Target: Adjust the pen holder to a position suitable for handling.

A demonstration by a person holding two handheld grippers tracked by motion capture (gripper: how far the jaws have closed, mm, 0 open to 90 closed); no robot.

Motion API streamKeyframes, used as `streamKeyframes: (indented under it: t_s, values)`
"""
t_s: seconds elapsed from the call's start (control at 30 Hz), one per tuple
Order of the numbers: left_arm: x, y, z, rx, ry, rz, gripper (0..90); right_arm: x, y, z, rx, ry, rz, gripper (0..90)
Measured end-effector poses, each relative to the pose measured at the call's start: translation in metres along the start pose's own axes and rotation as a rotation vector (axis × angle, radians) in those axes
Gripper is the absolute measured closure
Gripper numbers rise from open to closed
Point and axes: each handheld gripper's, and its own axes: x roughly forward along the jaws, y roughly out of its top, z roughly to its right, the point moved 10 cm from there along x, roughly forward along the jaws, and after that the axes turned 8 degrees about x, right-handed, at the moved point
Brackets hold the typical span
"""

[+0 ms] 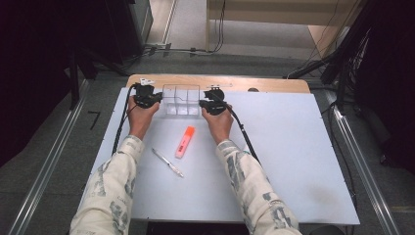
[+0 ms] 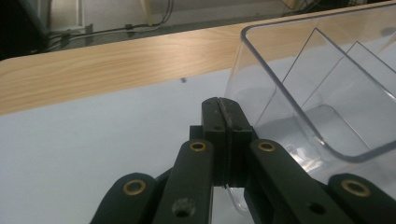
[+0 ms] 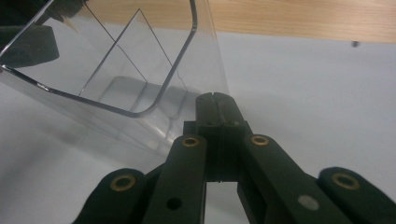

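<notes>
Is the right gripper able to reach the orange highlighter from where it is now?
Probably yes. The right gripper is shut beside the clear plastic organizer, and the orange highlighter lies on bare table nearer the person, with nothing between them.

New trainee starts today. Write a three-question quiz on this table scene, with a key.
1. True or false: both claws, left and right, have their jaws shut.
2. The clear plastic organiser sits: A) between the two claws, B) left of both, C) near the table's front edge.
3. Which lies nearer the person, the orange highlighter or the pen?

Key: 1 true; 2 A; 3 the pen.
</notes>
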Motion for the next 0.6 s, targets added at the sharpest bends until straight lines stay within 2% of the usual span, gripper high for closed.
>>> streamKeyframes:
  t_s: [0.3, 0.4, 0.47, 0.5, 0.53, 0.6]
  values:
    - [0.014, 0.002, 0.053, 0.039, -0.086, -0.022, 90.0, -0.031, 0.002, 0.044, 0.003, -0.020, 0.024, 87.8]
    - [0.016, 0.006, 0.071, 0.062, -0.101, -0.031, 90.0, -0.044, 0.001, 0.058, -0.017, -0.034, 0.030, 87.8]
    - [0.016, 0.006, 0.084, 0.070, -0.109, -0.041, 90.0, -0.051, -0.001, 0.069, -0.013, -0.037, 0.035, 87.8]
    - [0.016, 0.006, 0.084, 0.070, -0.109, -0.041, 90.0, -0.051, -0.001, 0.069, -0.013, -0.037, 0.035, 87.8]
    - [0.015, 0.007, 0.098, 0.074, -0.117, -0.046, 90.0, -0.060, -0.004, 0.080, -0.015, -0.038, 0.038, 87.8]
    - [0.013, 0.005, 0.111, 0.073, -0.125, -0.061, 90.0, -0.068, -0.007, 0.088, -0.018, -0.034, 0.035, 87.8]
